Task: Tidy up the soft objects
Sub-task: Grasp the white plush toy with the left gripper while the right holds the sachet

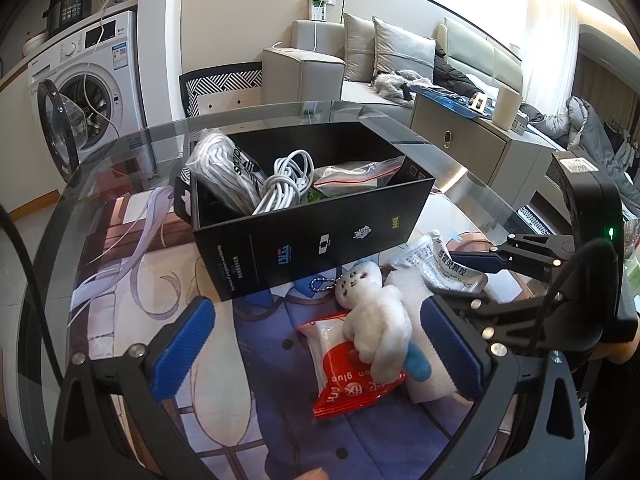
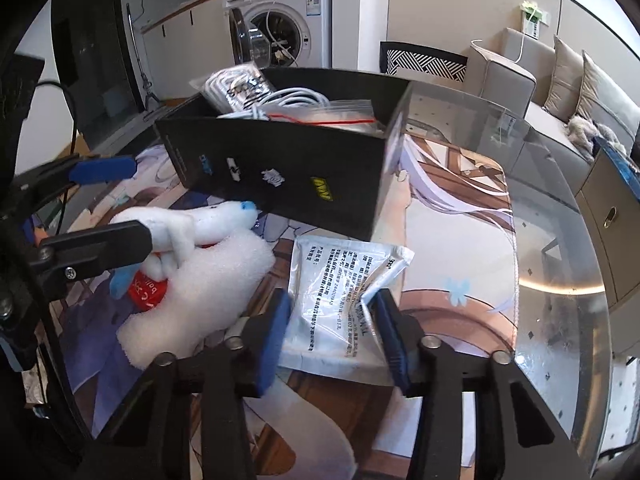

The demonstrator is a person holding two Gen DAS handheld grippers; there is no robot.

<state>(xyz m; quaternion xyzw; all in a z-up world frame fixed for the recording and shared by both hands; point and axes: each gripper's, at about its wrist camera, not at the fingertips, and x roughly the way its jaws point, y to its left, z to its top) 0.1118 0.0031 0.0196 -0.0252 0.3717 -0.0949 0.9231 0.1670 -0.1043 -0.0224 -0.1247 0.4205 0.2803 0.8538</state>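
A: Where's the plush toy [image 1: 374,320]?
B: Just in front of the black box [image 1: 312,216], atop a red packet [image 1: 344,376]; left gripper [image 1: 320,344] spread wide around it.
A: Right gripper [image 2: 330,332]?
B: Fingers apart, straddling the silver sachet [image 2: 336,280] near that box

1 black box [image 1: 320,236] stands on the tabletop [image 1: 120,280]. Inside it: 1 white cable coil [image 1: 286,182], 1 zip bag [image 1: 356,176] and 1 wrapped grey bundle [image 1: 224,172]. Outside it: 1 plush toy [image 1: 376,316], 1 red packet [image 1: 344,376], 1 white foam piece [image 2: 208,296] and 1 silver sachet [image 2: 336,296].
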